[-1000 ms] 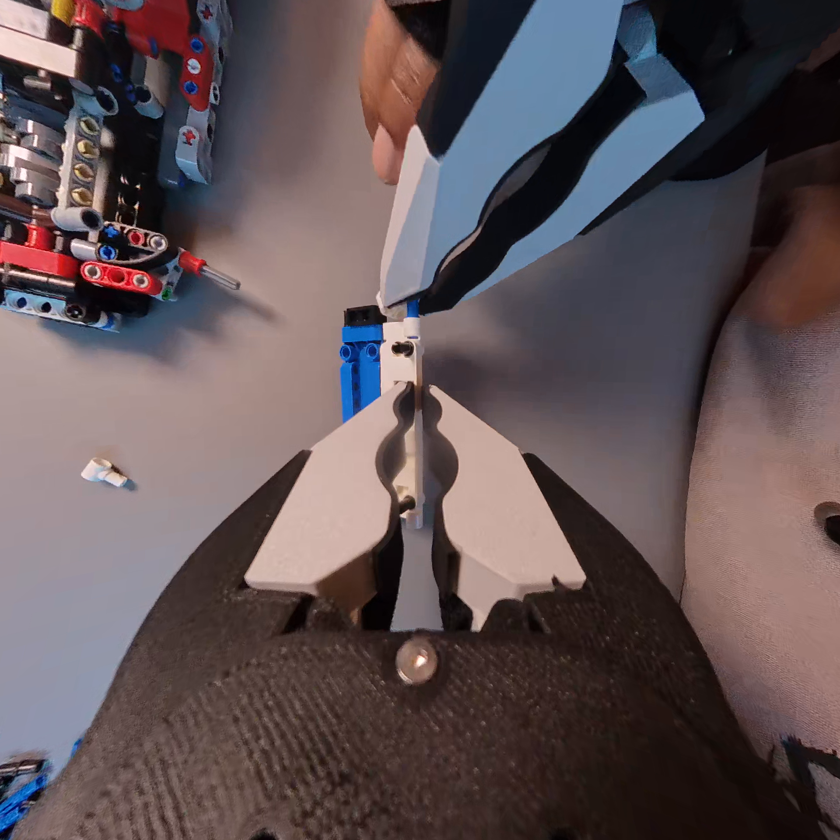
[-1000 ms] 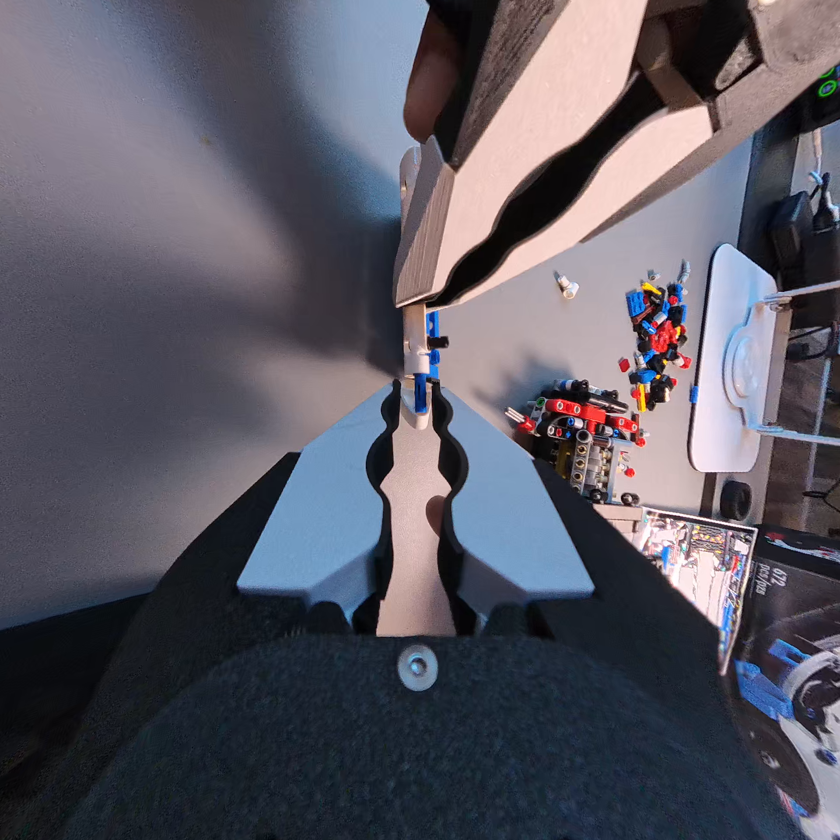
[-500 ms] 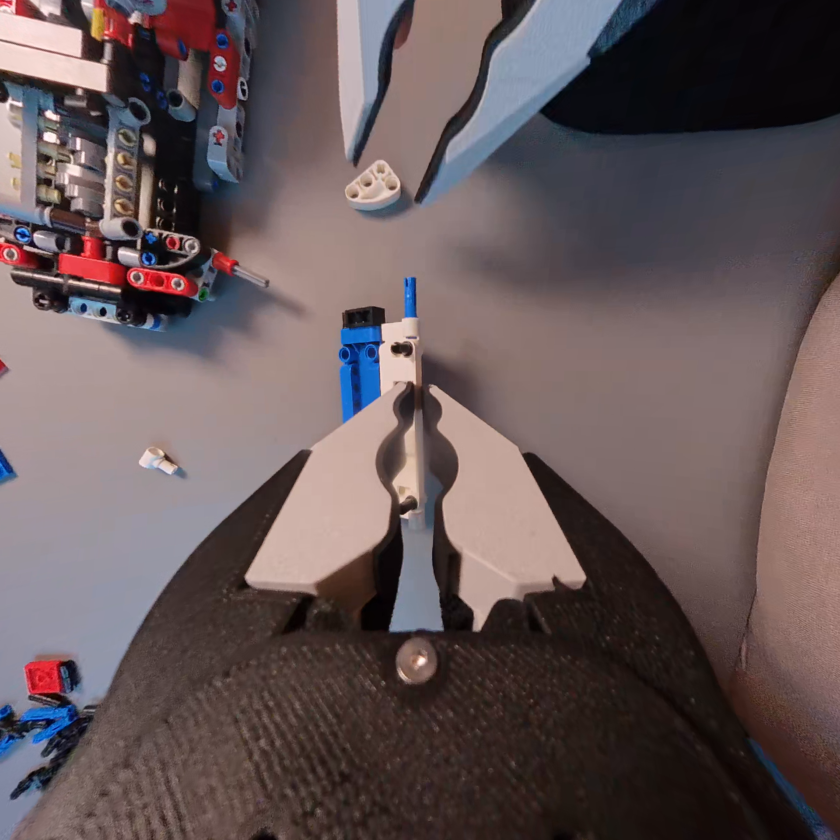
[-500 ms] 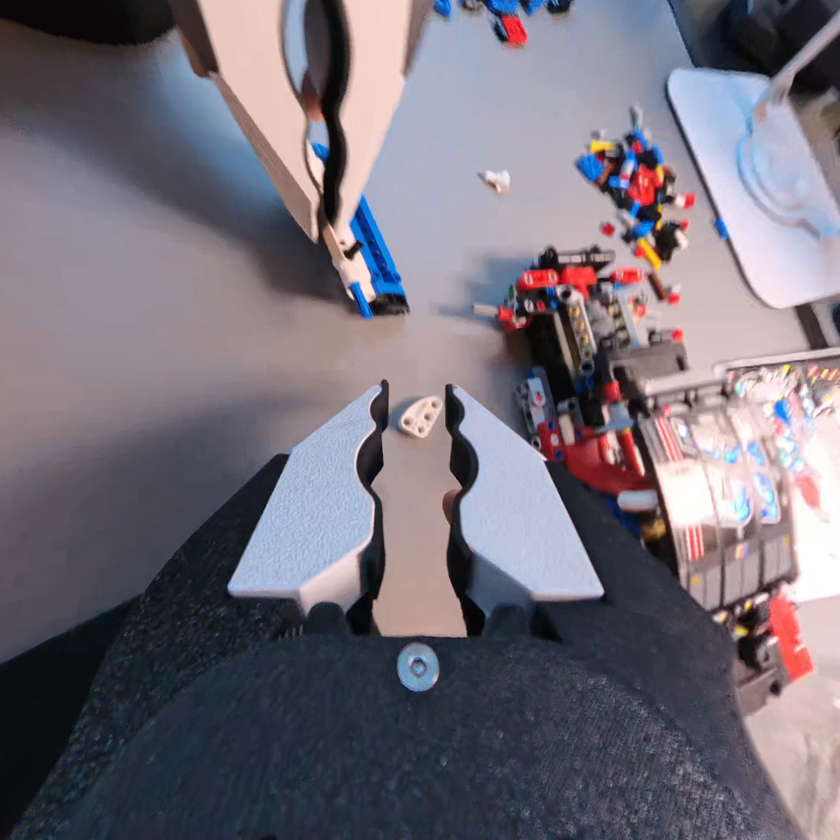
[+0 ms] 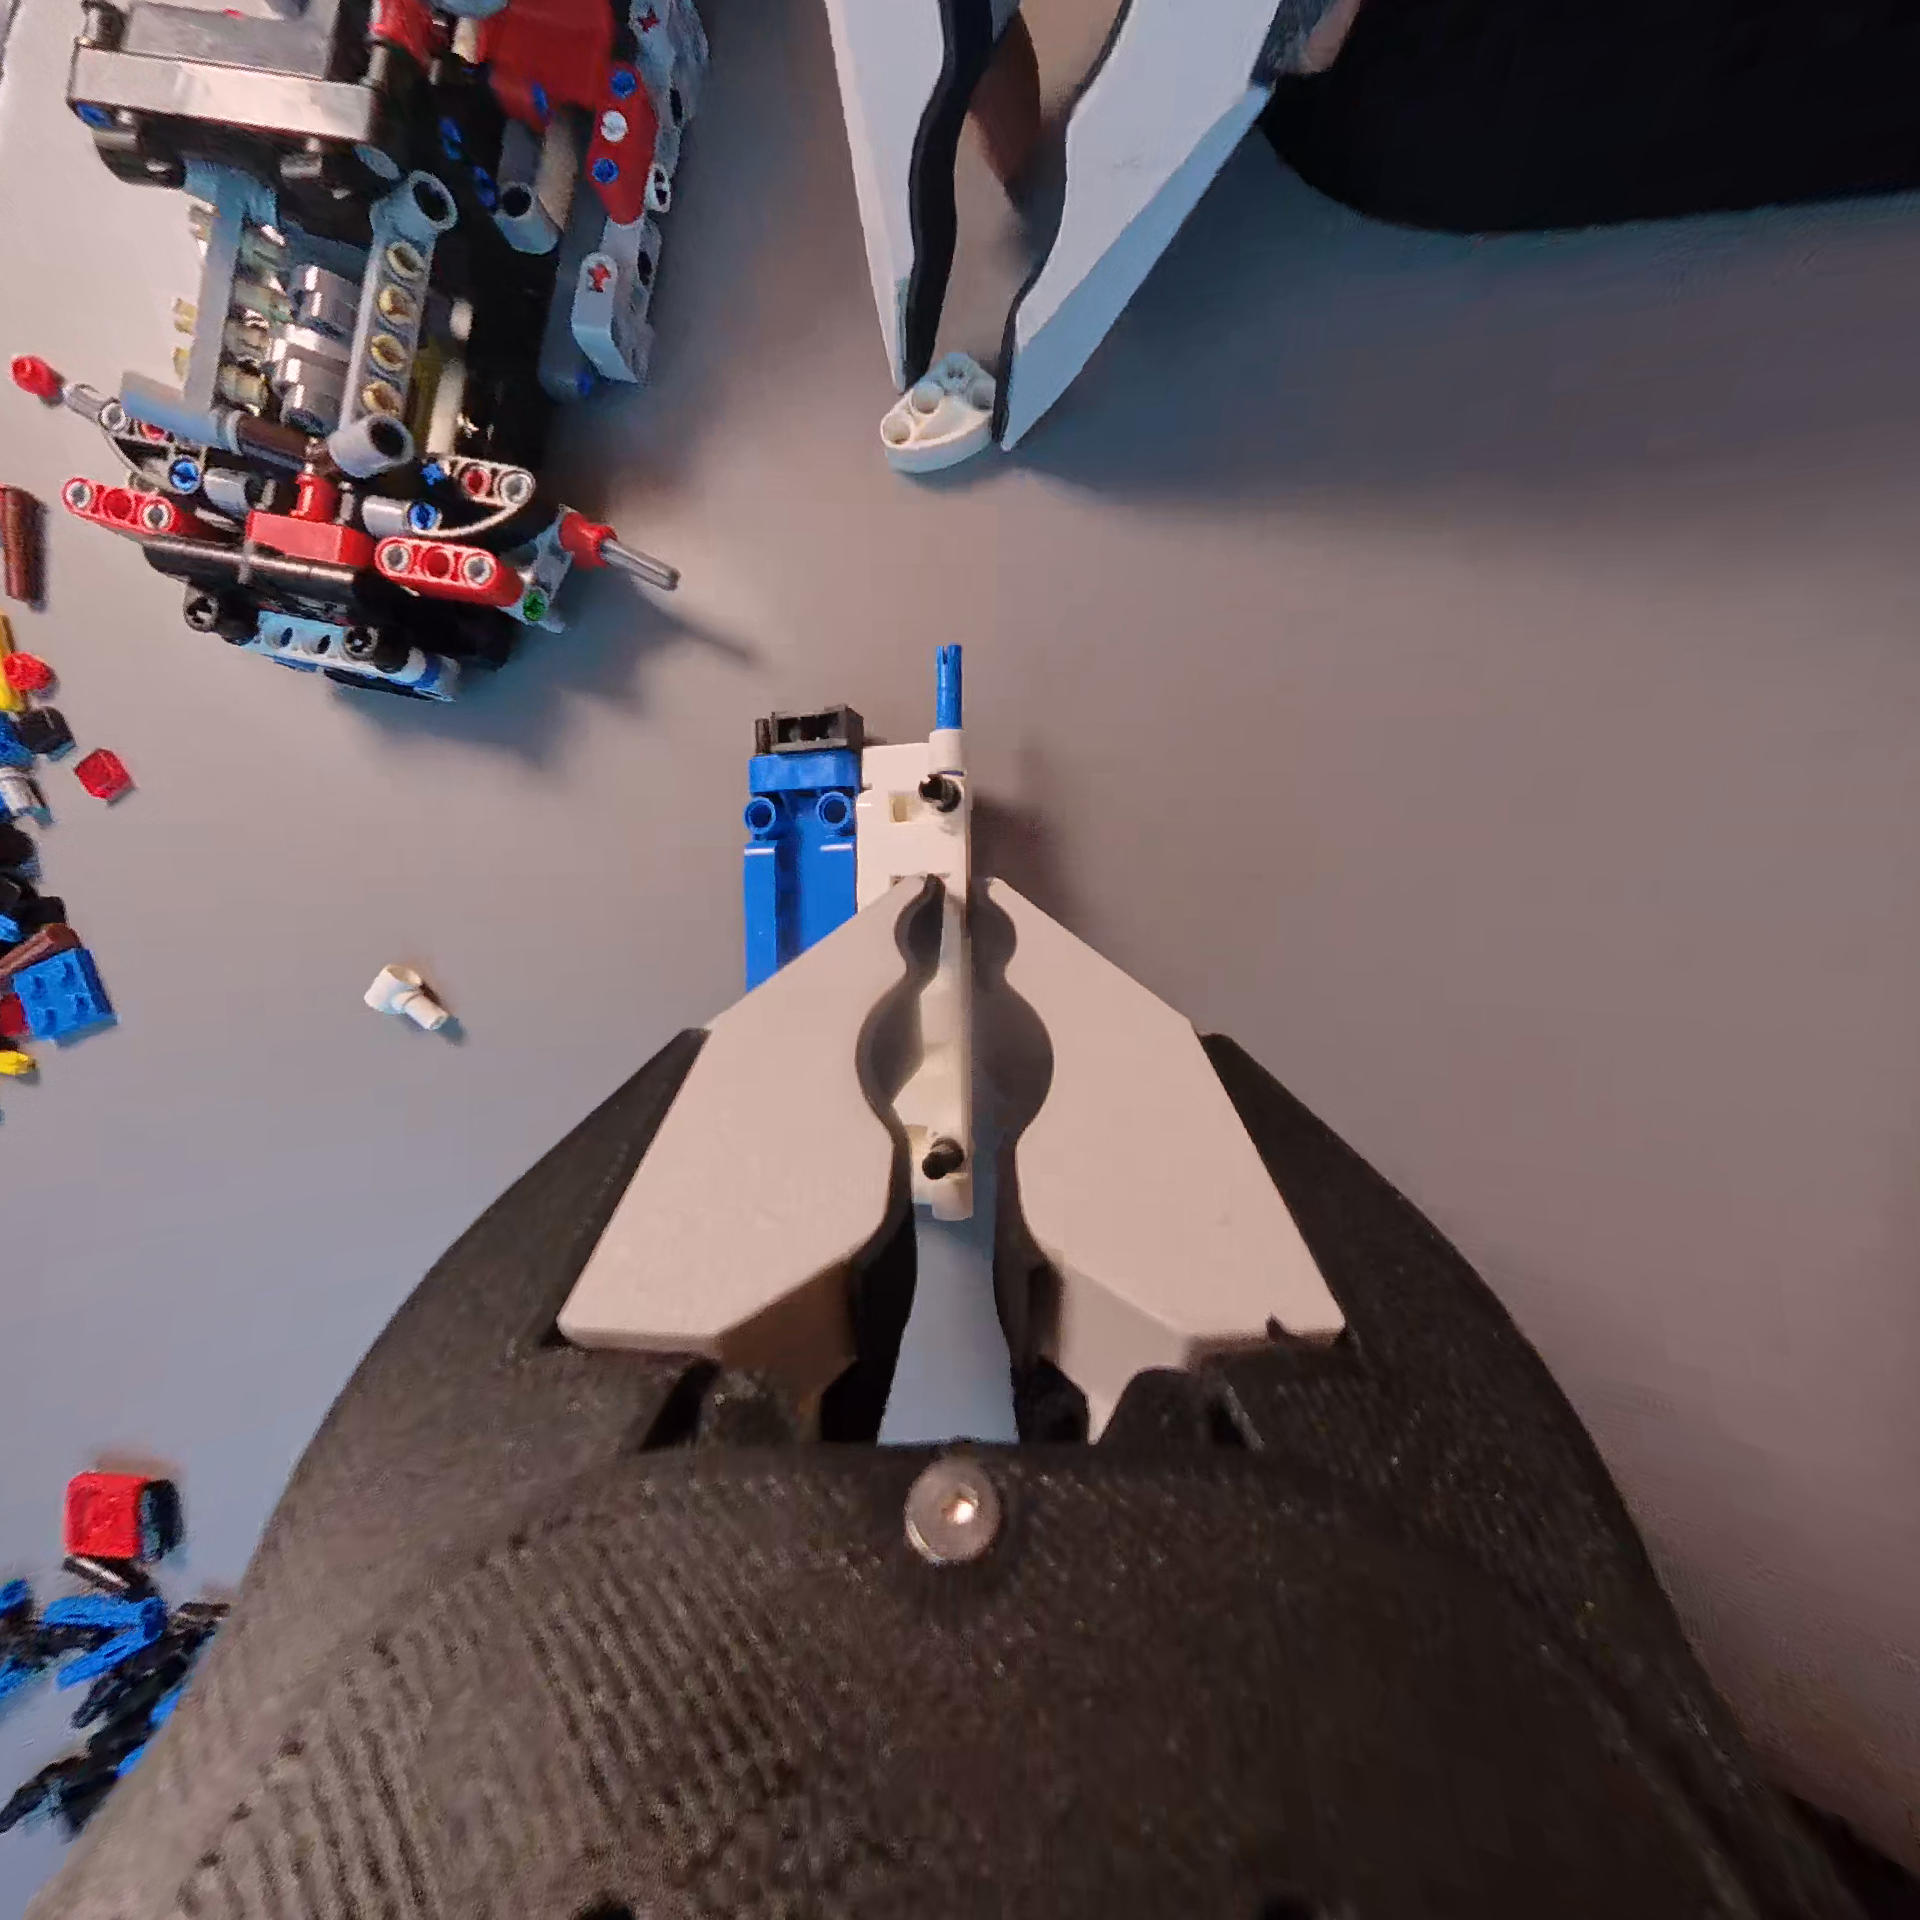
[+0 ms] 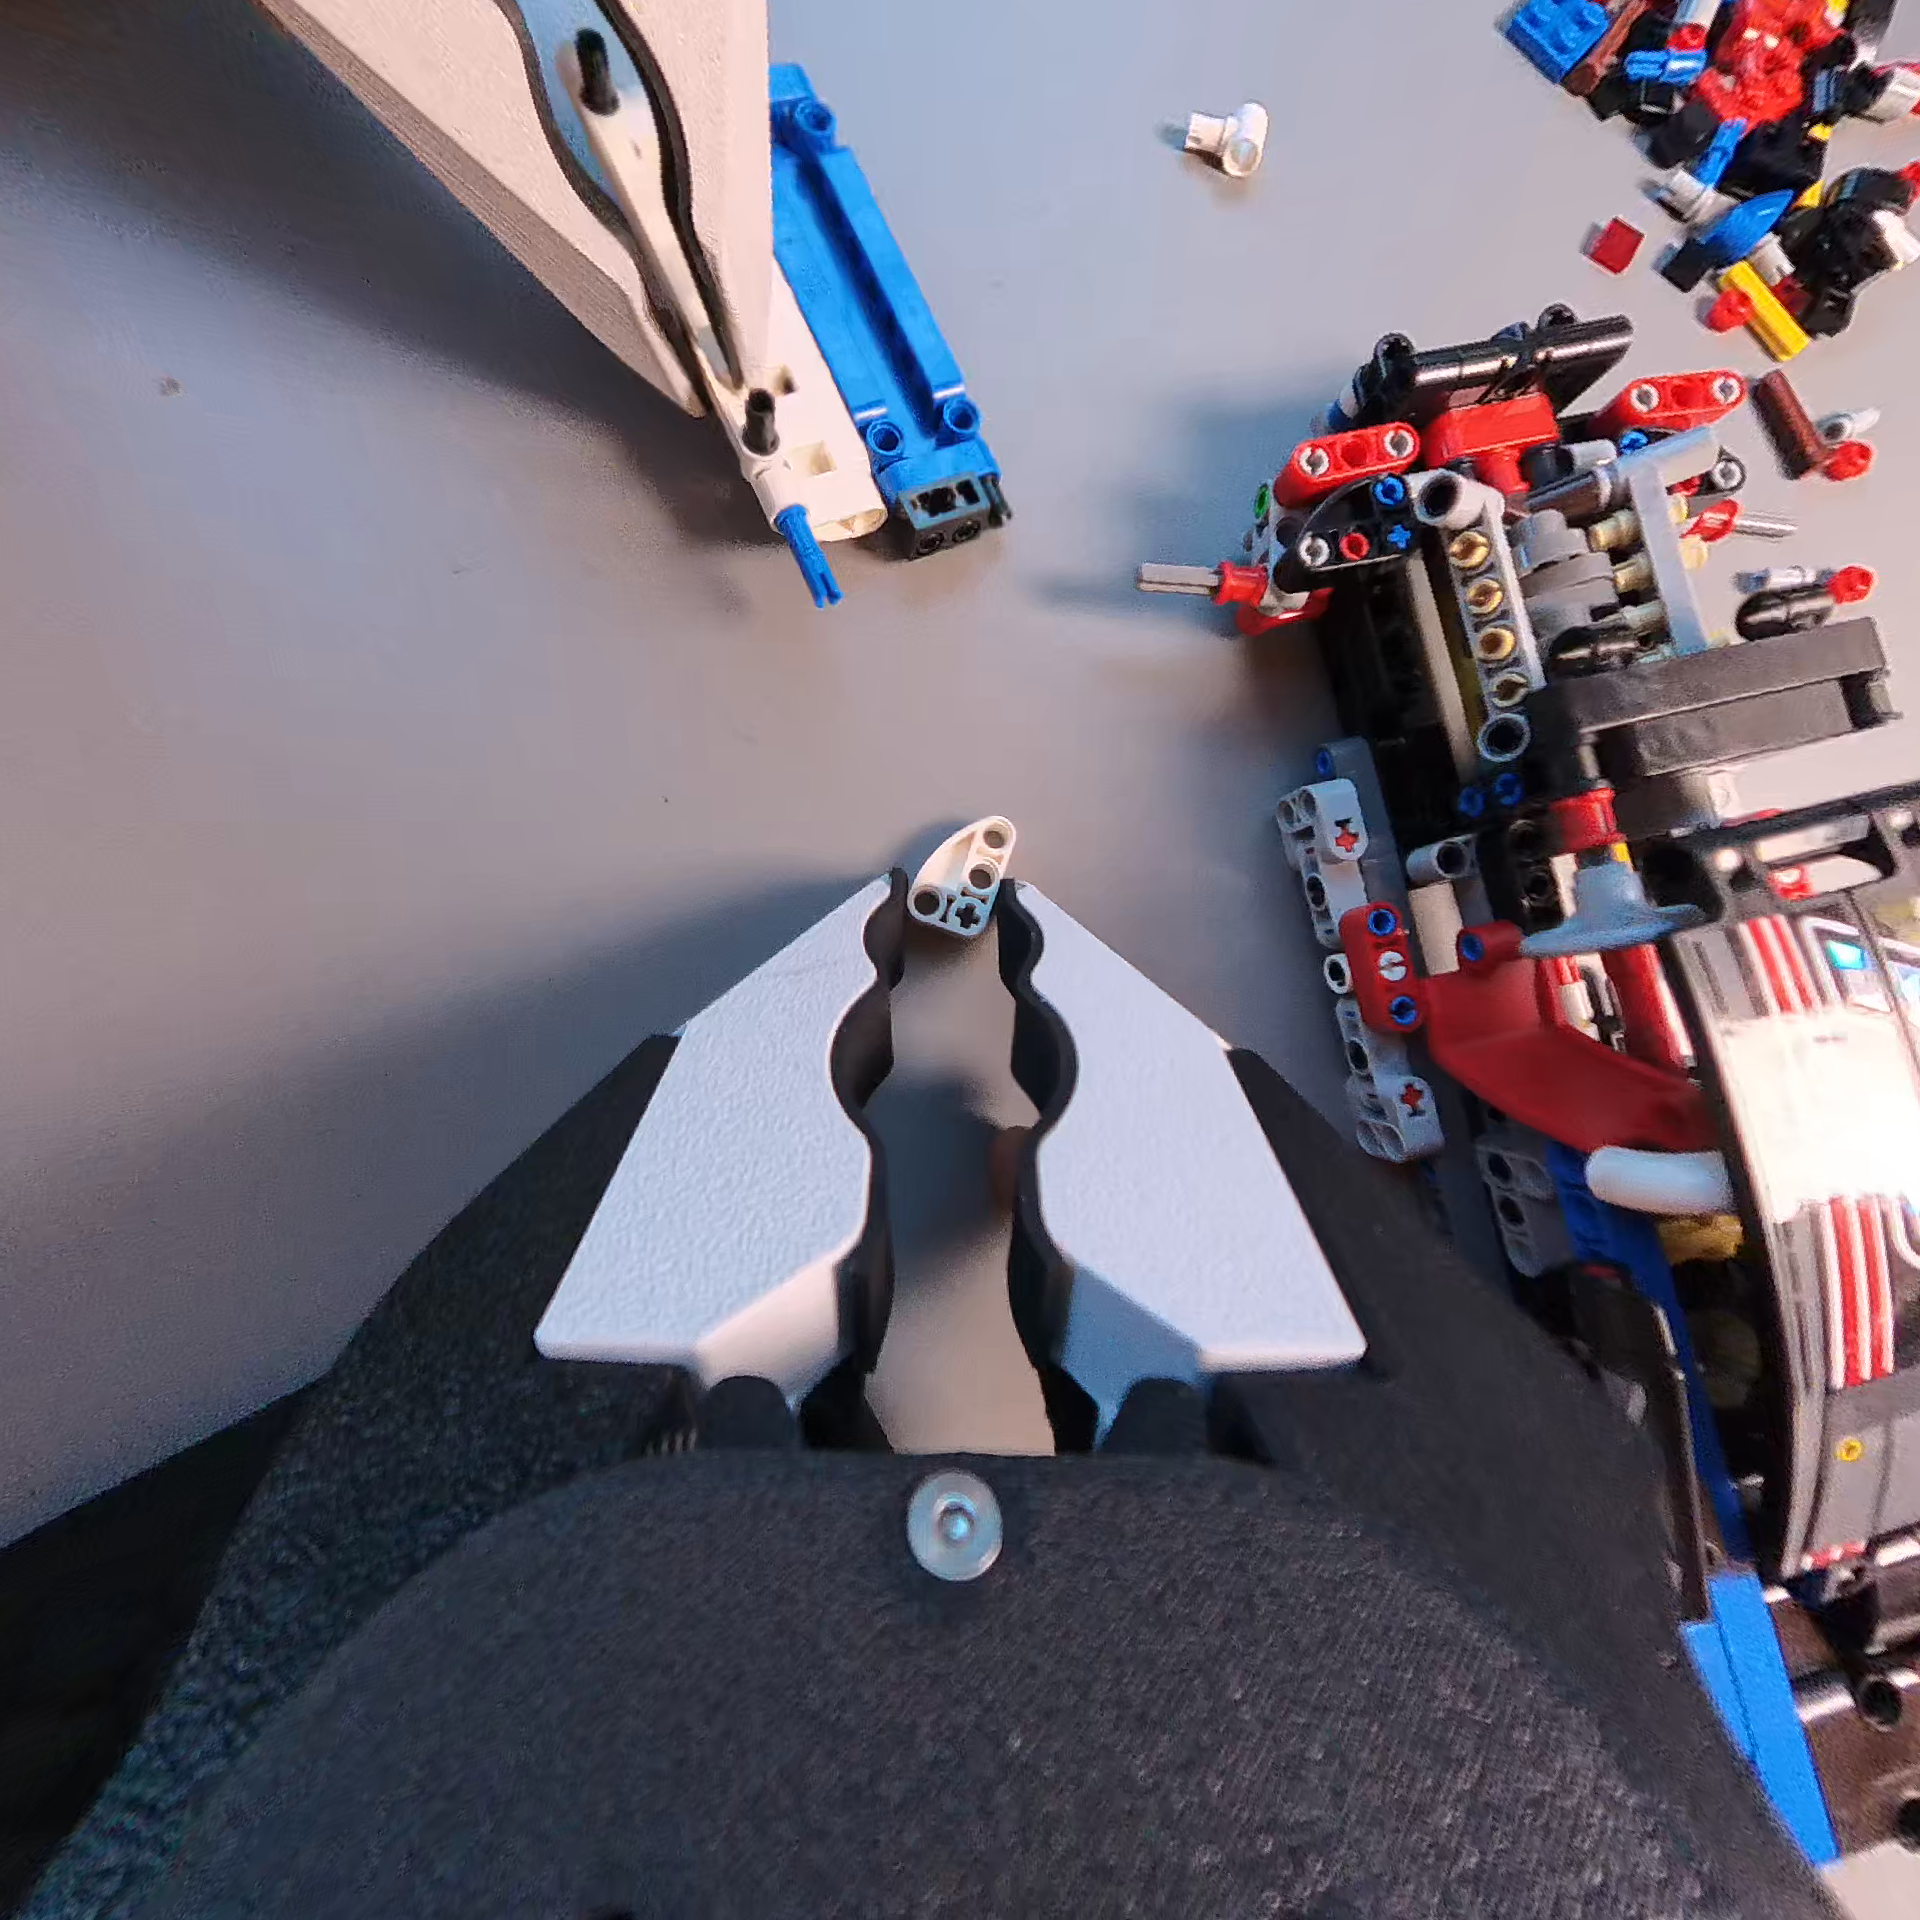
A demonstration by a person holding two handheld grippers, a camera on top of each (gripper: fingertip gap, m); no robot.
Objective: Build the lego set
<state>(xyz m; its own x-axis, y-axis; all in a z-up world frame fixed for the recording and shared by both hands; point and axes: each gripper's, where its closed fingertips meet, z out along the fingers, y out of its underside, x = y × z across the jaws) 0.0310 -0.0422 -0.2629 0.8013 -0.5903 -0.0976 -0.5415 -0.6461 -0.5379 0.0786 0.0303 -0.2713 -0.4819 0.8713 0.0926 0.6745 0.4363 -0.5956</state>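
Observation:
My left gripper (image 5: 951,888) is shut on the white beam of a white-and-blue subassembly (image 5: 800,831). The subassembly rests on the grey table, and a blue pin (image 5: 945,686) sticks out of its far end. My right gripper (image 6: 951,894) has its fingertips closed against a small white three-hole piece (image 6: 961,873) lying on the table. That piece also shows in the left wrist view (image 5: 935,416), between the right gripper's fingertips (image 5: 1039,395). In the right wrist view the left gripper (image 6: 727,405) and the subassembly (image 6: 862,291) lie at the upper left.
The large black, red and grey model (image 5: 343,343) stands left of the subassembly and fills the right side of the right wrist view (image 6: 1558,727). A loose-parts pile (image 6: 1766,125) lies beyond it. A small white connector (image 5: 405,997) lies alone on the table. The left gripper's tips are roughly 10 centimetres from the right gripper's. It is some 12 centimetres from my left tips to the small white connector (image 5: 405,997). It turns up in the right wrist view (image 6: 1230,131) as well.
My right gripper has left the blue pin on the subassembly, moved to the small white piece on the table, and closed around it. My left gripper still holds the subassembly.

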